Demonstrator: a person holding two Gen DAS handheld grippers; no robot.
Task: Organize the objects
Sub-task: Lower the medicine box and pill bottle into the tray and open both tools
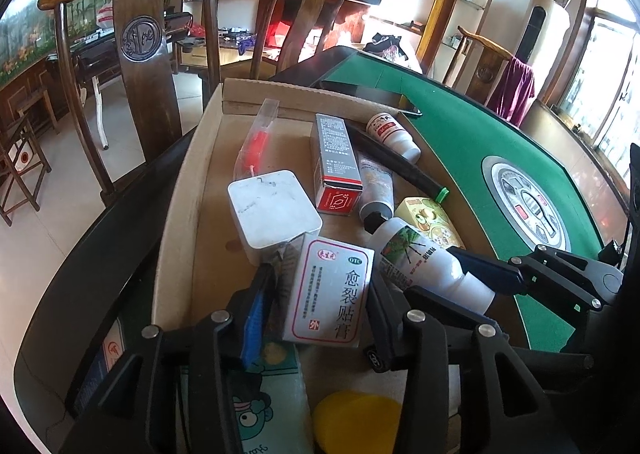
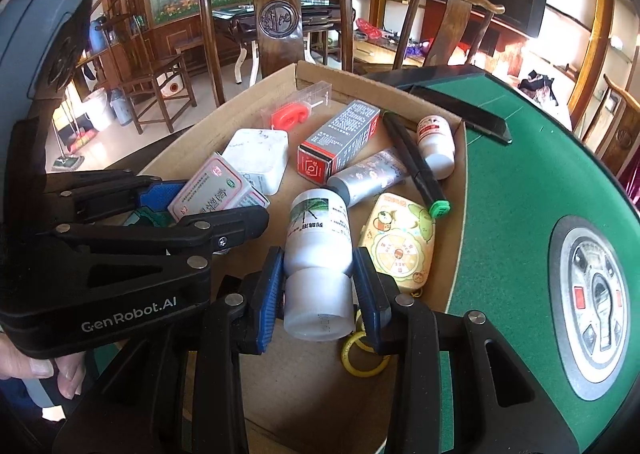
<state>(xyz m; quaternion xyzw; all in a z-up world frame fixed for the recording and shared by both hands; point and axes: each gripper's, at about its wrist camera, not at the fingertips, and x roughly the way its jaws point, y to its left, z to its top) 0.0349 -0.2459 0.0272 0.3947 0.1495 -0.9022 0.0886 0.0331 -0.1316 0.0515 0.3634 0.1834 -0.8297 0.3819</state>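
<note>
A shallow brown cardboard tray [image 1: 180,189] sits on a green felt game table [image 2: 512,189], and two hand-held black grippers with blue pads reach into it side by side, both angled downward.

The right gripper [image 2: 318,286] is clamped on a white plastic bottle with a green leaf label [image 2: 318,230]. Its pads squeeze the bottle at the neck, just above the broad white cap, which points back toward the camera. Gripping that narrower waist probably keeps the smooth round body from slipping.

The left gripper [image 1: 316,294] has a flat white medicine box with red-bordered Chinese lettering [image 1: 330,294] between its fingers, standing on edge. The jaws are partly apart. The box looks loose in them, though actual pad contact is hard to judge. This seems a point of setting the box into the tray.

Ahead of both grippers, further into the tray, lie a white square plastic case [image 1: 274,209], a grey and red carton [image 1: 336,165], a silver tube [image 2: 368,173], a black pen with green cap [image 2: 416,165], a small white bottle [image 2: 436,145] and a cream cartoon-printed pouch [image 2: 396,238]. Most things are already gathered in the tray, so the sorting looks well advanced.
</note>
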